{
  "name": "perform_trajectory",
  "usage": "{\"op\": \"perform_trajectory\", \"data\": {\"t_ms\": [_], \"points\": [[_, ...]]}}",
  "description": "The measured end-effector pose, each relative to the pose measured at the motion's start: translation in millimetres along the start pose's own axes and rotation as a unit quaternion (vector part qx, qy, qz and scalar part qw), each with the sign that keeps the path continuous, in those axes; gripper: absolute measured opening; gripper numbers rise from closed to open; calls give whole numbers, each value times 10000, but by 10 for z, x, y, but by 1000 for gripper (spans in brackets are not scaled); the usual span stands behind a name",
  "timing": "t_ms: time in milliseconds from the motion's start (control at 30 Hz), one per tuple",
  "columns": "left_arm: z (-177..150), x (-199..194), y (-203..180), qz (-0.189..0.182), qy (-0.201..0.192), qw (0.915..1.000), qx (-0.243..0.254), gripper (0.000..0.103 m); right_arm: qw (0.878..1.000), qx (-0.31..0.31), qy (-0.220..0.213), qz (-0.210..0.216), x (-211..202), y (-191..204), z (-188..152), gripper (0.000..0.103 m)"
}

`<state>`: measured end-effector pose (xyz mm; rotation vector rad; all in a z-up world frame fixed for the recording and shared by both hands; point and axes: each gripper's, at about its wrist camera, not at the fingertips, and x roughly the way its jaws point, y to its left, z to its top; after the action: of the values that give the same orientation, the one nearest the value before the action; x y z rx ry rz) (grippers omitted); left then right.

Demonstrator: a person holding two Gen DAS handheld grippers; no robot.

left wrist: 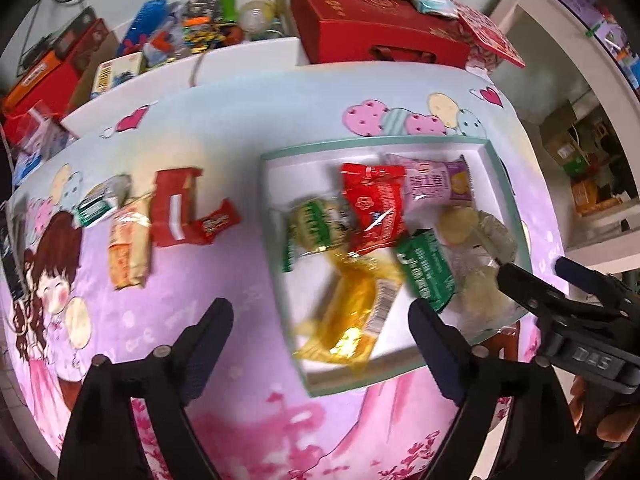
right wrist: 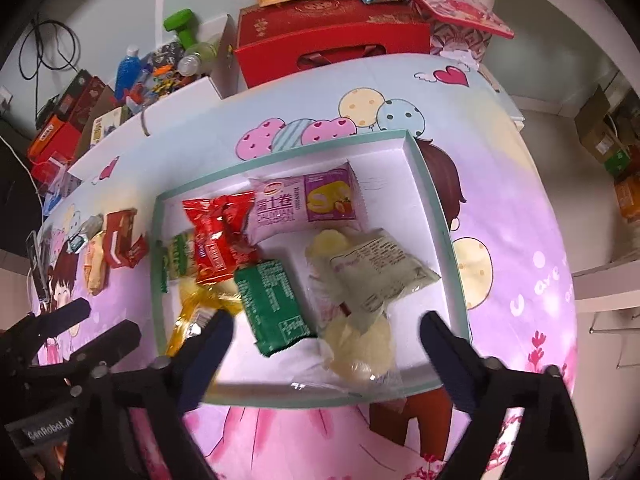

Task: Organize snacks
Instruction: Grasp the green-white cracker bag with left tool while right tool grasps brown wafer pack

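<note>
A shallow white tray with a teal rim (left wrist: 360,145) (right wrist: 439,220) lies on the cartoon tablecloth and holds several snack packets: a red one (left wrist: 374,208) (right wrist: 218,236), a pink and purple roll packet (left wrist: 436,182) (right wrist: 304,202), a green one (left wrist: 426,272) (right wrist: 274,308), a yellow one (left wrist: 352,320) and clear packs of pale cakes (right wrist: 360,344). My left gripper (left wrist: 320,320) hangs open above the yellow packet, its pads apart from it. My right gripper (right wrist: 328,332) is open over the green packet and pale cakes, touching nothing. Each gripper shows in the other's view, the right gripper (left wrist: 532,272) and the left gripper (right wrist: 100,320).
Left of the tray, loose snacks lie on the cloth: a large red packet (left wrist: 174,208), a small red one (left wrist: 218,224), an orange one (left wrist: 128,248), a green-white one (left wrist: 100,204). A red gift box (left wrist: 376,28) and clutter stand behind; a white shelf unit (left wrist: 560,60) is at right.
</note>
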<state>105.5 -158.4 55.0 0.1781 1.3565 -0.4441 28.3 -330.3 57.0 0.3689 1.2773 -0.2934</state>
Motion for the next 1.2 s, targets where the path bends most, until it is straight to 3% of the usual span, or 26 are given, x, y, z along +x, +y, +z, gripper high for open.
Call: {"op": "perform_trajectory", "data": {"t_ms": [100, 200, 667, 967, 1200], "points": [[-59, -99, 112, 55, -99, 9999, -78, 91, 10000, -33, -41, 2, -95, 71, -53, 103], [-125, -215, 241, 105, -206, 9996, -170, 101, 9999, -83, -90, -26, -196, 155, -111, 103], [-380, -617, 878, 19, -459, 9975, -539, 101, 9986, -454, -269, -81, -534, 739, -277, 103], [-478, -631, 1484, -27, -441, 9942, -979, 101, 9969, -762, -210, -9, -449, 1232, -265, 103], [-474, -437, 2023, -181, -352, 9870, -1558, 101, 9958, -903, -79, 78, -155, 1650, -197, 103]]}}
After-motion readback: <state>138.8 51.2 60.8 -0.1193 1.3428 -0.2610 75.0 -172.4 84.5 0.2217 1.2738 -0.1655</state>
